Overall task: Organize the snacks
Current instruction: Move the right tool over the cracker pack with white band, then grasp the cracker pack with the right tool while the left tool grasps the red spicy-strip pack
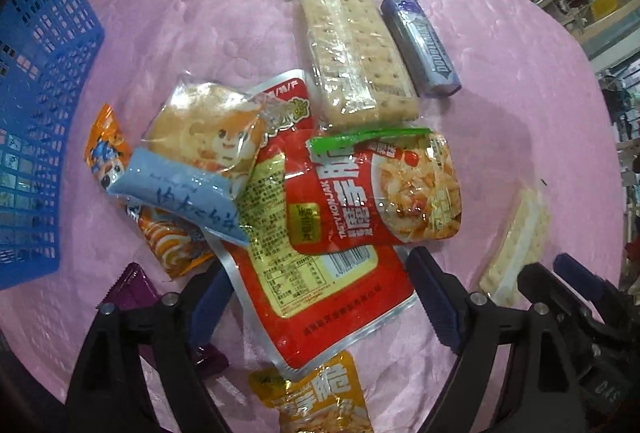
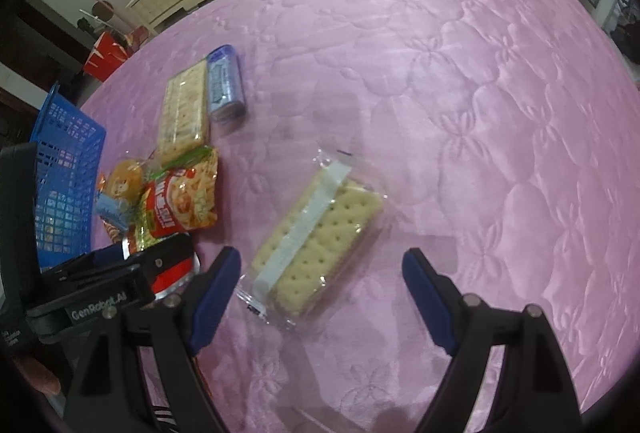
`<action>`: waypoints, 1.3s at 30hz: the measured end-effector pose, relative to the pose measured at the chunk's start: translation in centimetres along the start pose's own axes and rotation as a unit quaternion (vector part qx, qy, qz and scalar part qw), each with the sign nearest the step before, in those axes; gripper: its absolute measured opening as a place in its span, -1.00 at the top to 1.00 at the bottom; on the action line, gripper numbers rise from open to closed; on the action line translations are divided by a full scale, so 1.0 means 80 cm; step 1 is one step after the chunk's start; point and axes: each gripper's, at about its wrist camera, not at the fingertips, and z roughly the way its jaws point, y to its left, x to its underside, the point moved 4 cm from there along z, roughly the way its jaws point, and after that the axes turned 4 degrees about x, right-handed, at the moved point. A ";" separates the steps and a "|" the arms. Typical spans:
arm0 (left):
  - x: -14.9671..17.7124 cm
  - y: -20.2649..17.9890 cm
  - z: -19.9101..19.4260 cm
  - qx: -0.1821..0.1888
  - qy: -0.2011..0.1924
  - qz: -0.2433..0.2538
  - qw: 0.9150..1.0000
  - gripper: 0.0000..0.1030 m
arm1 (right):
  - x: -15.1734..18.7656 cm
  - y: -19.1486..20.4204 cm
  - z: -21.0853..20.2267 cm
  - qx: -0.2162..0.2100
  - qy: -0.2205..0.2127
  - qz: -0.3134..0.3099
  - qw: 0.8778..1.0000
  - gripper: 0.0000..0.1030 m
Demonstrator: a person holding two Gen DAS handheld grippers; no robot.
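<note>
A heap of snack packets lies on the pink quilted table point(image 1: 200, 13). My left gripper point(image 1: 320, 297) is open over a big red packet point(image 1: 320, 297). On that packet lie a konjak packet point(image 1: 380, 189), a bun packet point(image 1: 204, 129) and a light blue packet point(image 1: 180, 201). A cracker pack point(image 1: 356, 57) and a blue gum tube point(image 1: 420, 45) lie beyond. My right gripper point(image 2: 320, 289) is open around a second cracker pack point(image 2: 316, 245), apart from the heap. That pack also shows in the left wrist view point(image 1: 516, 245).
A blue plastic basket point(image 1: 36, 113) stands at the left, also visible in the right wrist view point(image 2: 64, 185). An orange packet point(image 1: 108, 149), a purple packet point(image 1: 132, 289) and a yellow packet point(image 1: 320, 397) lie around the heap. Shelves and boxes stand beyond the table.
</note>
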 end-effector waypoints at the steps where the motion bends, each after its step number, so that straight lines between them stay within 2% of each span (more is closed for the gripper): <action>1: -0.002 -0.005 0.003 -0.007 0.000 0.000 1.000 -0.64 | 0.001 -0.003 0.000 0.006 0.001 0.003 1.000 -0.67; 3: -0.003 -0.016 0.009 -0.030 0.002 0.008 1.000 -0.69 | 0.000 -0.007 0.001 0.010 0.007 0.006 1.000 -0.67; 4: 0.004 -0.015 0.010 -0.044 0.004 0.015 0.999 -0.78 | 0.001 -0.007 0.001 0.011 0.008 0.009 1.000 -0.67; 6: 0.002 -0.023 0.018 -0.044 0.002 0.015 0.999 -0.98 | 0.001 -0.010 0.002 0.016 0.009 0.012 1.000 -0.67; 13: 0.008 -0.036 0.020 -0.041 -0.016 0.031 0.999 -0.98 | 0.003 -0.012 0.003 0.024 0.019 0.030 0.999 -0.67; 15: 0.011 -0.034 0.016 -0.040 -0.016 0.035 0.998 -0.88 | 0.005 -0.014 0.004 0.025 0.020 0.033 0.999 -0.67; 16: 0.013 -0.034 0.013 -0.040 -0.017 0.036 0.998 -0.75 | 0.006 -0.015 0.005 0.024 0.023 0.038 0.999 -0.67; 18: 0.023 -0.027 0.001 -0.039 -0.022 0.038 0.998 -0.44 | 0.004 -0.015 0.007 0.019 0.026 0.047 0.998 -0.67; 19: 0.024 -0.025 -0.004 -0.034 -0.023 0.039 0.998 -0.21 | 0.001 -0.016 0.008 0.020 0.027 0.050 0.998 -0.67; 25: 0.020 -0.005 -0.014 0.009 -0.015 0.023 1.000 0.16 | -0.003 -0.005 0.010 0.015 0.034 0.072 0.997 -0.67; 26: 0.021 0.001 -0.016 0.000 -0.020 0.022 1.000 0.65 | -0.004 -0.004 0.011 0.018 0.036 0.075 0.996 -0.67; 27: 0.020 0.013 -0.017 -0.011 -0.022 0.022 0.999 0.69 | -0.005 -0.002 0.013 0.019 0.038 0.077 0.996 -0.67; 32: 0.020 0.040 -0.020 0.057 -0.018 0.008 0.998 0.79 | -0.009 0.011 0.020 0.029 0.044 0.076 0.996 -0.67; 36: 0.022 0.051 -0.020 0.078 -0.017 0.007 0.997 0.80 | -0.013 0.021 0.026 0.063 0.050 0.065 0.995 -0.64; 38: 0.022 0.064 -0.022 0.087 -0.019 0.008 0.996 0.82 | -0.015 0.027 0.027 0.088 0.046 0.049 0.994 -0.41; 39: 0.023 0.066 -0.023 0.092 -0.019 0.007 0.996 0.82 | -0.016 0.029 0.027 0.092 0.045 0.044 0.994 -0.35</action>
